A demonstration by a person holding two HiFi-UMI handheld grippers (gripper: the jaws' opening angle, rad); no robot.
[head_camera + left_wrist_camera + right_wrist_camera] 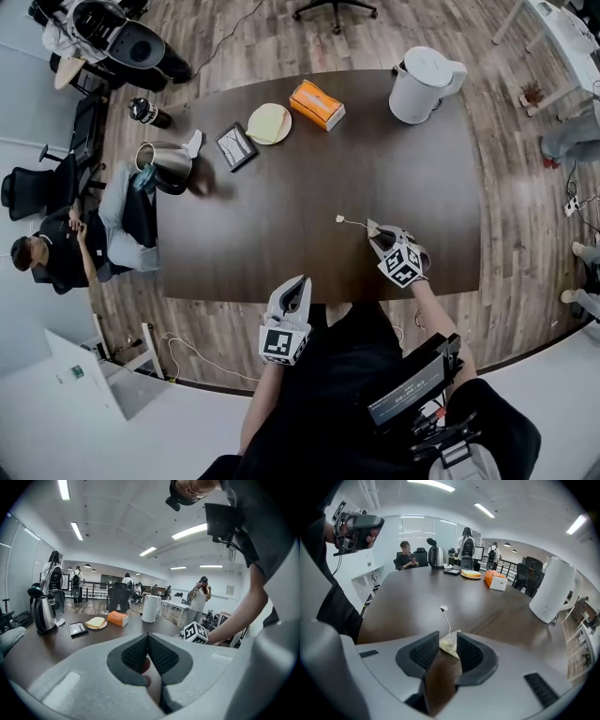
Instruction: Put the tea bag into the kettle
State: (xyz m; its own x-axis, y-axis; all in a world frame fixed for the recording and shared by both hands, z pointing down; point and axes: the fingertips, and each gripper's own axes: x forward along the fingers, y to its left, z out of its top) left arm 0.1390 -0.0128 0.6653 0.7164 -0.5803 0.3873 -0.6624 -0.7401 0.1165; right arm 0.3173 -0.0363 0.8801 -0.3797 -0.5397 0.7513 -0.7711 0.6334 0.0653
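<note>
**Loose bag, far kettle**

The right gripper [447,637] points down at the table [309,187] near its 5 o'clock edge. Its jaws stand apart around the tea bag [449,646], which lies flat on the wood and is not pinched. The string runs off toward 11 o'clock and ends at the tag [444,607]. The left gripper [147,636] waits at the 6 o'clock edge with its jaws shut on nothing.

The grab looks like the main risk to me. The bag is thin and limp, so if the pads close too high they could meet over it and leave it lying there. They could also catch only a corner, and the bag might then slip out on the way.

The steel kettle [169,167] sits well away at 10 o'clock with its lid up. That is a long carry, and the swinging string and tag could snag on the rim.

A white kettle [422,86] stands at 1 o'clock. I cannot tell whether it is open, so heading for it may be a mistake.
</note>
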